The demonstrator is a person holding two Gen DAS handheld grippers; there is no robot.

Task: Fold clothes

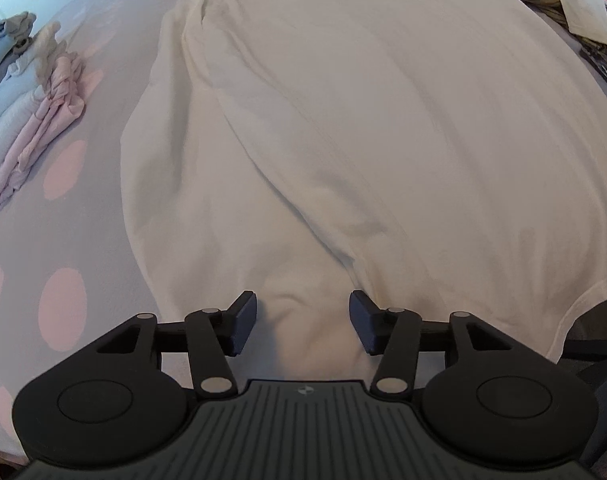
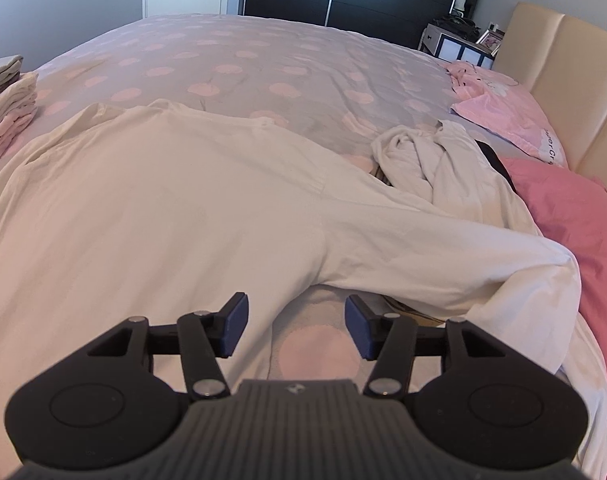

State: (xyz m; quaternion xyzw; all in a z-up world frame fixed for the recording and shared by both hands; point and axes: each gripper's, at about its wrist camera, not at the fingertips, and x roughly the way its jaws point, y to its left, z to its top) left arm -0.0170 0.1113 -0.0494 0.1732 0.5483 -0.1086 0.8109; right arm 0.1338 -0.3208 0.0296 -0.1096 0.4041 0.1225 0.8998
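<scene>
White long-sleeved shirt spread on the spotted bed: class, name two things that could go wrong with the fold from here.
1. The white long-sleeved shirt has its sleeve draped over a crumpled white garment; folding may drag that along.
2. Both tools, left and right, are open over cloth; a shallow pinch could slip.

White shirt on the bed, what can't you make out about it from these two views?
- Left wrist view: the white shirt has its near hem hidden behind the left hand-held gripper.
- Right wrist view: its sleeve end disappears under a fold.
- Both views: what lies under the shirt is covered by cloth.
</scene>
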